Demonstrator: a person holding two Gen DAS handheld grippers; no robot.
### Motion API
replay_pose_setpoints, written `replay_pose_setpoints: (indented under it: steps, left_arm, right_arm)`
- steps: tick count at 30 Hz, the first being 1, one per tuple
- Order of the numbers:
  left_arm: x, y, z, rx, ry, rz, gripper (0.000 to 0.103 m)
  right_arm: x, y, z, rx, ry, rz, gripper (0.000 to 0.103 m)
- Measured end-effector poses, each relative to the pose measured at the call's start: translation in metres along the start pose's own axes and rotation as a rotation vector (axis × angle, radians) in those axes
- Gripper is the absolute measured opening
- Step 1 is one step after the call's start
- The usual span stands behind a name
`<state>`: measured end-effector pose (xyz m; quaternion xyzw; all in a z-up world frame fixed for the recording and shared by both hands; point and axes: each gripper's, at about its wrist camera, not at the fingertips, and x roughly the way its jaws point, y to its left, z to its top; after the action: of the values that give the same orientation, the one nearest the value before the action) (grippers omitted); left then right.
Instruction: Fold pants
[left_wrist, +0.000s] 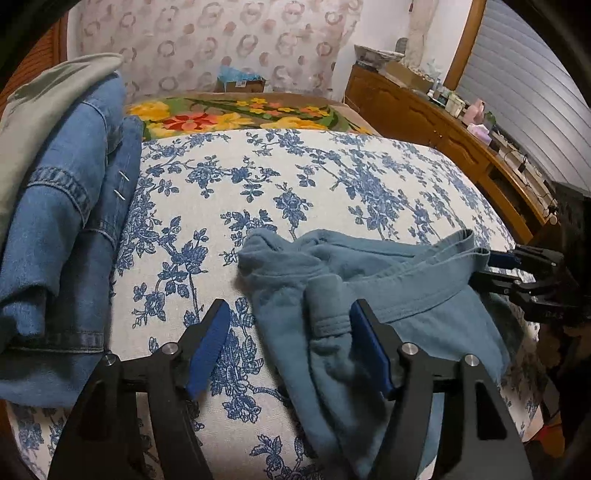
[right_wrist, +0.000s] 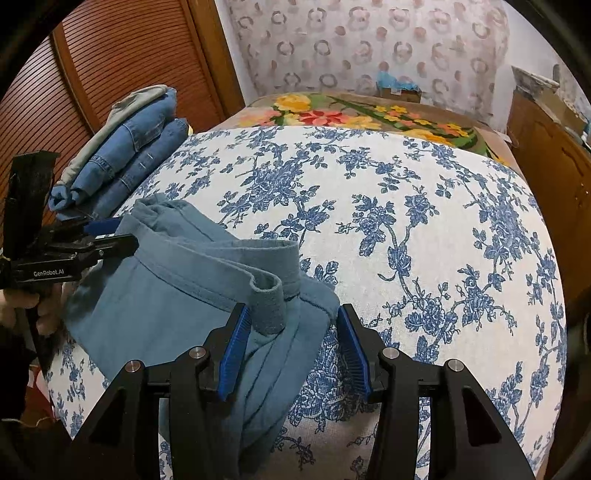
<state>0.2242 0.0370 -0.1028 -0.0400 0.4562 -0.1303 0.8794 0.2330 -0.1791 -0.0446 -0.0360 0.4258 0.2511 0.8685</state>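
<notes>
The blue-grey pants (right_wrist: 177, 295) lie bunched near the front edge of the bed (right_wrist: 424, 221), toward its left corner, waistband uppermost and looping up in a loose ridge. The left claw (left_wrist: 288, 325) stands spread, with one blue pad against a fold of cloth and the other over bare cover, so it grips nothing. The right claw (right_wrist: 291, 325) is also spread; the waistband's turned-over end sits between its pads, touching the left one at most, and I judge it not pinched.

The step in hand looks like taking hold of the waistband at two points to draw the garment flat. To do that well, each claw should close on the band itself, which is thick and stitched (it will hold better than the soft leg cloth), and on both layers together, not one. The holds want to sit well apart along the band, so a pull tightens it straight. Then the pull should run toward the open middle of the bed, away from the folded jeans (right_wrist: 122, 155) stacked at the left edge, letting the legs trail out without dragging the cover.
</notes>
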Motion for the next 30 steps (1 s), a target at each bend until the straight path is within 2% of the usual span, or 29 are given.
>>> replay_pose_setpoints:
  steps: [11, 14, 19, 28, 30]
  left_arm:
    - [0.0016, -0.0028, 0.0019, 0.0, 0.001, 0.006, 0.069]
    - [0.0022, -0.0027, 0.002, -0.005, -0.004, 0.008, 0.069]
    - [0.004, -0.0026, 0.0026, 0.008, -0.007, 0.007, 0.07]
    - [0.0051, -0.0024, 0.0043, 0.015, -0.01, -0.001, 0.07]
    - [0.0051, -0.0019, 0.0048, 0.016, -0.011, -0.012, 0.065]
  right_arm:
    - [0.0065, 0.0047, 0.0035, 0.002, 0.001, 0.047, 0.051]
    - [0.0076, 0.0062, 0.0041, 0.006, 0.0, 0.043, 0.045]
    - [0.0076, 0.0067, 0.0035, 0.034, -0.023, 0.051, 0.027]
    - [0.0051, 0.0081, 0.0009, 0.044, -0.035, 0.052, 0.023]
    - [0.005, 0.0081, 0.0015, 0.045, -0.034, 0.054, 0.022]
